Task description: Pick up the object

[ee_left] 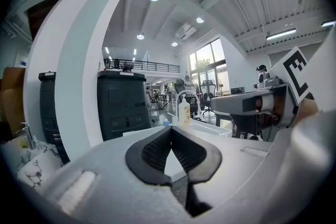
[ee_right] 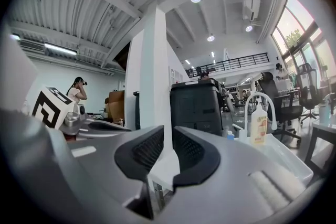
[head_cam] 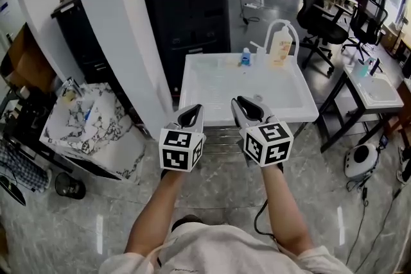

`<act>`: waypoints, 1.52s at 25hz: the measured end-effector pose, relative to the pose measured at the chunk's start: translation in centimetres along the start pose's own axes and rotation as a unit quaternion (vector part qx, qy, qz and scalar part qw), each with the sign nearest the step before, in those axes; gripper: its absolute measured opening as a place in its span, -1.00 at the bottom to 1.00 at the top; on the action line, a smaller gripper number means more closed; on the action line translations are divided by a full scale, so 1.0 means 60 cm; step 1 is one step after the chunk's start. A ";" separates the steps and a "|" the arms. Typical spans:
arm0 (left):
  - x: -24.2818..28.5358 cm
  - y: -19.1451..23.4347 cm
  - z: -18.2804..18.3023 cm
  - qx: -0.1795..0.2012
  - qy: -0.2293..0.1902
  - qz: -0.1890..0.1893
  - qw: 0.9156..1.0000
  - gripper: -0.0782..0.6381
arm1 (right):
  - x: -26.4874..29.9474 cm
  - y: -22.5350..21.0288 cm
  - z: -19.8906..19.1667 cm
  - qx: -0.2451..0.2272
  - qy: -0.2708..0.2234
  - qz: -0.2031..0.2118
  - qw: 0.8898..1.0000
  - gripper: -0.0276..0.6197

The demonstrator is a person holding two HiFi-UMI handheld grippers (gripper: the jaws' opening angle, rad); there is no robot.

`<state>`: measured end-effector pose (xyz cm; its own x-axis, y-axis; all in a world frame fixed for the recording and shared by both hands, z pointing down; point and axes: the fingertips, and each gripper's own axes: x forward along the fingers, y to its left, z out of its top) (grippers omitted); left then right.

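Blue bottle [head_cam: 245, 58] stands near pump bottle [head_cam: 280, 46] and faucet [head_cam: 282, 22] on white basin [head_cam: 303, 113].

The table's [head_cam: 212, 83] near edge is partly covered by the left gripper [head_cam: 191, 115] and right gripper [head_cam: 249, 106]. The bottle's [head_cam: 280, 48] label is too small to be read. The torso [head_cam: 218, 253] is cut off by the bottom edge.
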<state>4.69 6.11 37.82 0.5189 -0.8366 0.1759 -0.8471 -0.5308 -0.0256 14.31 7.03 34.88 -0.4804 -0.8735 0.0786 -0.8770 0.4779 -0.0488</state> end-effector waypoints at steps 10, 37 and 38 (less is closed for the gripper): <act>0.053 0.034 -0.002 0.001 0.006 0.010 1.000 -0.77 | 0.059 -0.033 -0.002 -0.001 0.002 0.012 1.000 -0.64; 0.312 0.376 0.004 -0.011 0.021 -0.057 0.998 -0.77 | 0.467 -0.081 -0.009 0.009 0.044 -0.044 0.998 -0.29; 0.318 0.386 0.003 -0.012 0.021 -0.059 0.998 -0.77 | 0.479 -0.080 -0.010 0.009 0.045 -0.045 0.998 -0.27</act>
<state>-4.98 -22.18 40.41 0.6108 -0.7611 0.2182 -0.7827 -0.6221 0.0210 4.73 -20.30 37.97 -0.3994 -0.9002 0.1735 -0.9166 0.3959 -0.0557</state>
